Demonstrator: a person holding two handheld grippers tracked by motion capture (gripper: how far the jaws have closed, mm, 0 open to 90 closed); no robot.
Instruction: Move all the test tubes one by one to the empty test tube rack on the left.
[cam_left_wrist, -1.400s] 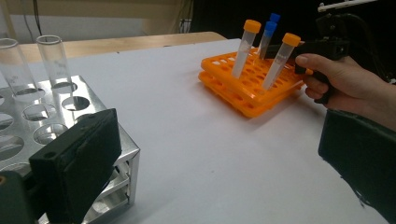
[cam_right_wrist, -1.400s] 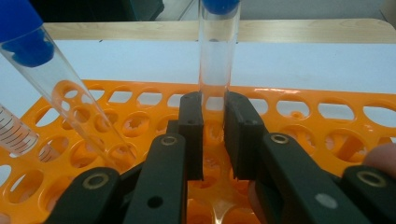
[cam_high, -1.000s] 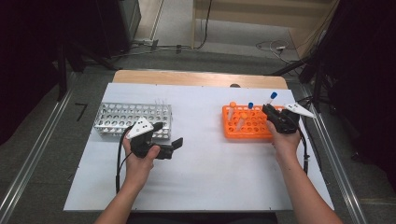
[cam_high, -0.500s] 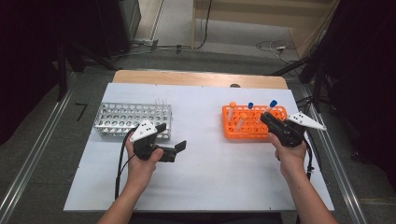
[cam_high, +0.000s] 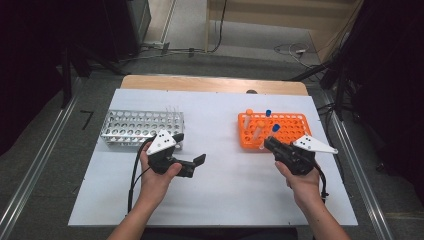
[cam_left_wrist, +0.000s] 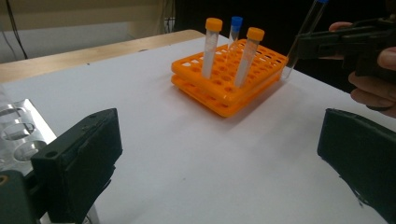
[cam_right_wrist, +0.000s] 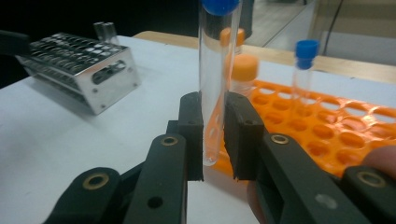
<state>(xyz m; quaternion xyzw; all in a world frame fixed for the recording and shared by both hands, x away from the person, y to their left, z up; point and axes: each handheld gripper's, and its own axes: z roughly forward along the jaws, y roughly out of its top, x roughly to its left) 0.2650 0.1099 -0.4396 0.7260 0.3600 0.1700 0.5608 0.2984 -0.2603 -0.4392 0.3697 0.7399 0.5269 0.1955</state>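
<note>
The right tool is clamped on a clear test tube with a blue cap, its two black jaws pressed against the tube's lower part so the rounded bottom shows just below them. The tube is held clear of the tabletop, just in front of the near edge of the orange tube rack, which sits on the right side of the white tabletop. In the rack stand two orange-capped tubes and one blue-capped tube. The left tool rests low over the tabletop near its middle-left, jaws spread wide with nothing between them. Just beyond the left hand lies a metal tube rack, with a few clear tubes standing at its right end.
</note>
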